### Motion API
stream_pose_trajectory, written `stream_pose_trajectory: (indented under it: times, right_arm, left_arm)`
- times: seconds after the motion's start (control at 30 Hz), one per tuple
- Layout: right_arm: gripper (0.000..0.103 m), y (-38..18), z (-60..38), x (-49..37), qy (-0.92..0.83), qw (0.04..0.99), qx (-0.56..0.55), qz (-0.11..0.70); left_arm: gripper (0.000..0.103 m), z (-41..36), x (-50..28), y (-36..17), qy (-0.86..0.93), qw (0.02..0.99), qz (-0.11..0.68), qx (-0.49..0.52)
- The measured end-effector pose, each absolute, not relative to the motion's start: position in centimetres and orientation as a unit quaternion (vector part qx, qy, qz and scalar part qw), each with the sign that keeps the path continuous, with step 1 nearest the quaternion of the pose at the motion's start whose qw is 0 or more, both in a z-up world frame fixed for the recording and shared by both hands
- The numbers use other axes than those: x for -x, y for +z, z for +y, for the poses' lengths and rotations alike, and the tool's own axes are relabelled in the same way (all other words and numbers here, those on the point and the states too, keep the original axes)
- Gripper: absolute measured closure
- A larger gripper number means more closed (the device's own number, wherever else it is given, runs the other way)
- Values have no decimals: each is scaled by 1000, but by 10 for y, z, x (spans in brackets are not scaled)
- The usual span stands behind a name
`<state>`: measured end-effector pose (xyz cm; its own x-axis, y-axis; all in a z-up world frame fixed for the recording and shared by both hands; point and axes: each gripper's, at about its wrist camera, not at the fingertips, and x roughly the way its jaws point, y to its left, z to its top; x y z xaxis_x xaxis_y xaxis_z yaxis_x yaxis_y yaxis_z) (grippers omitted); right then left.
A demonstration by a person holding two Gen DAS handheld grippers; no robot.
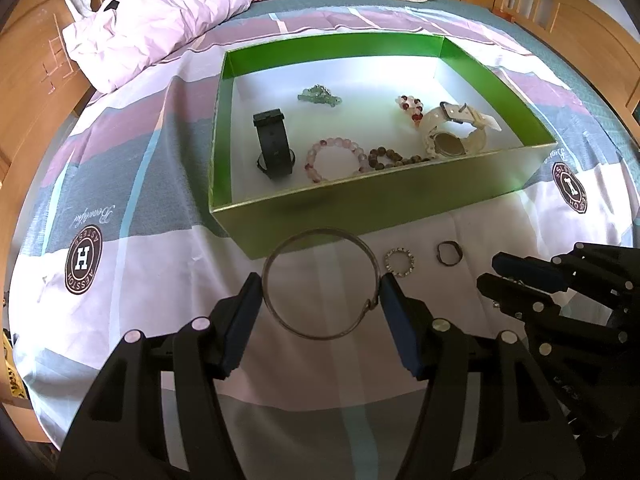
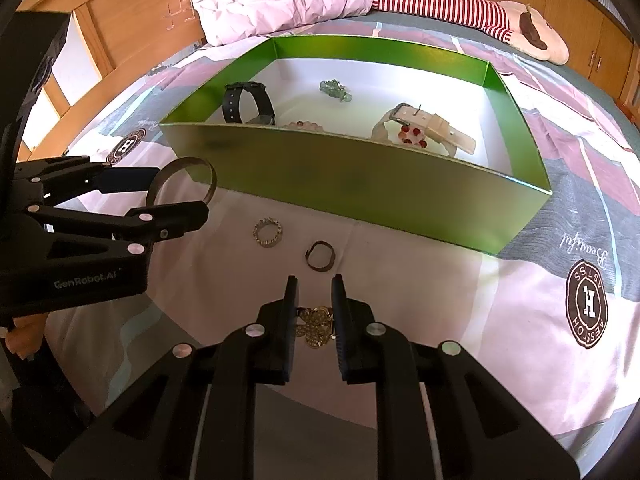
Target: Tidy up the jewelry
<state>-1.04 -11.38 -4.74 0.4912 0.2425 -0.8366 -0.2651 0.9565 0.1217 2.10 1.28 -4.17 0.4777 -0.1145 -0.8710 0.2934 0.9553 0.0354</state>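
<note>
Currently the silver bangle (image 1: 321,283) sits clamped between the pads of the left gripper (image 1: 320,300), held above the bedspread (image 1: 160,280) just before the green box (image 1: 384,200). The right gripper (image 2: 314,300) has its fingers narrowly apart around a gold ornament (image 2: 315,326) lying on the bedspread; contact cannot be confirmed. A sparkly ring (image 2: 267,231) and a dark ring (image 2: 320,255) lie between grippers and box. Watches and bead bracelets lie inside the box.

"GenRobot.AI" on left tongs (image 2: 182,196)
</note>
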Motion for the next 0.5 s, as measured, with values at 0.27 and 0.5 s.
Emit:
stream_pose_trajectory:
  times: [0.27, 0.5]
  right_arm:
    - [86, 14, -128, 7, 164, 901, -34, 401]
    - [86, 49, -145, -38, 149, 920, -70, 355]
  left_arm:
    - [42, 14, -32, 11, -130, 893, 427, -66]
    - [42, 15, -66, 33, -127, 899, 417, -29]
